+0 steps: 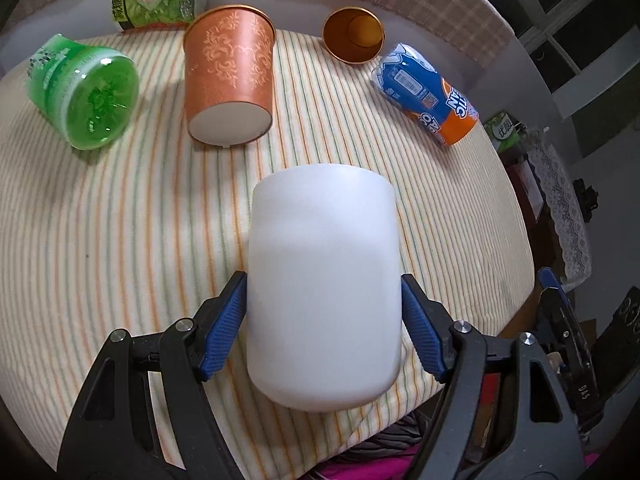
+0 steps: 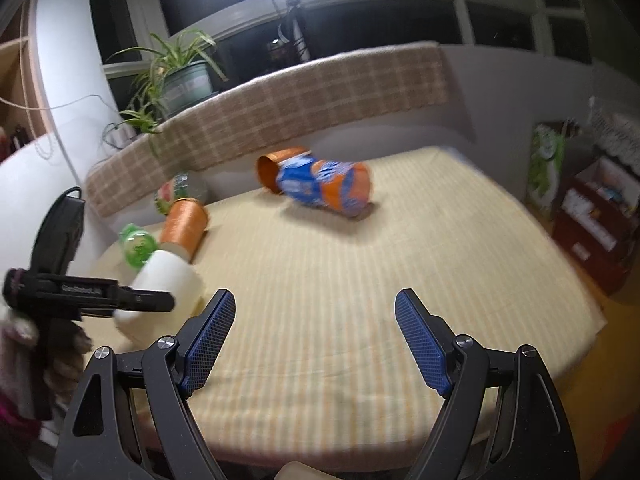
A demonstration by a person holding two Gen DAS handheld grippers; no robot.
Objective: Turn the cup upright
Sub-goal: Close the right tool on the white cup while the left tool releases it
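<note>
**White cup in the left grip, not yet upright**

White plastic, smooth and wide: your left gripper (image 1: 324, 320) pinches the white cup (image 1: 323, 280) by its sides, near the front edge of the striped tablecloth (image 1: 120, 220); I think such a wall may slip between the pads when you rotate it, and the cup could fall off the edge. Its opening is hidden, so I cannot tell any content. Your right gripper (image 2: 316, 340) is spread and holds nothing. Beyond lie the patterned orange cup (image 1: 230, 76), on its side with its base toward you; the green bottle (image 1: 86, 96); the gold-lined cup (image 1: 354, 36), visibly empty.
</note>
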